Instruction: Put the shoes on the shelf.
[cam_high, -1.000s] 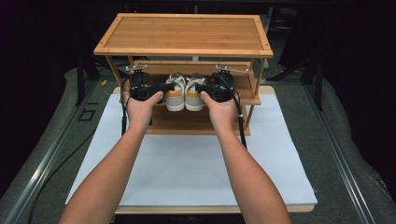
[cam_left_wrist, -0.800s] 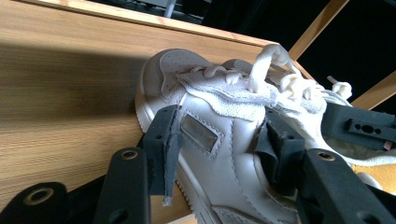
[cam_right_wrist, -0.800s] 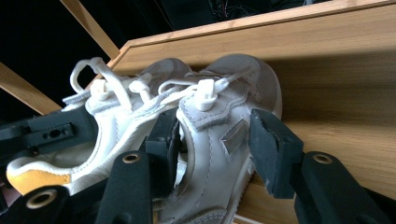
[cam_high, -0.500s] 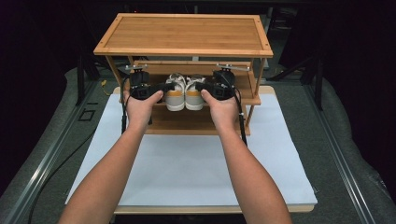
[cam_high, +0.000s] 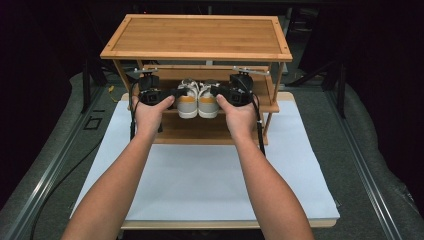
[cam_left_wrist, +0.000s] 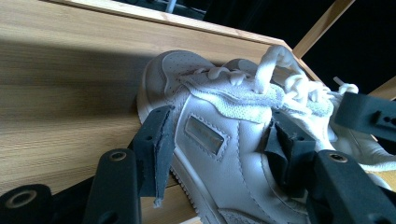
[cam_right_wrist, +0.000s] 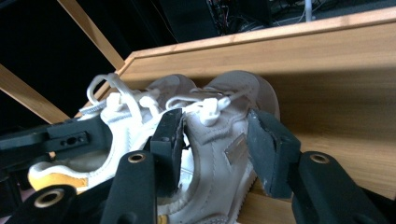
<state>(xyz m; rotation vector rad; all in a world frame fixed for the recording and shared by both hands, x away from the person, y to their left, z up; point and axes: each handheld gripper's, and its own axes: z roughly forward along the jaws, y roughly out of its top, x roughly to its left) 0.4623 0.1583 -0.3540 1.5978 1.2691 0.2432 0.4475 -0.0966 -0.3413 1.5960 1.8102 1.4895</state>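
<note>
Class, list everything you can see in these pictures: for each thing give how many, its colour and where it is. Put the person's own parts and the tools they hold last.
Shoes: two, white with yellow heels, side by side on the middle shelf, heels toward the person.
Rack: one, light wood, at the far end of the table.
Table top: one, white with a wooden edge, under the rack.
Floor mat: grey, around the table.
Forearms and hands: two, coming in from the bottom edge.
Left gripper: one, black, jaws astride the left shoe, just been opening.
Right gripper: one, black, jaws astride the right shoe, just been closing a little.
</note>
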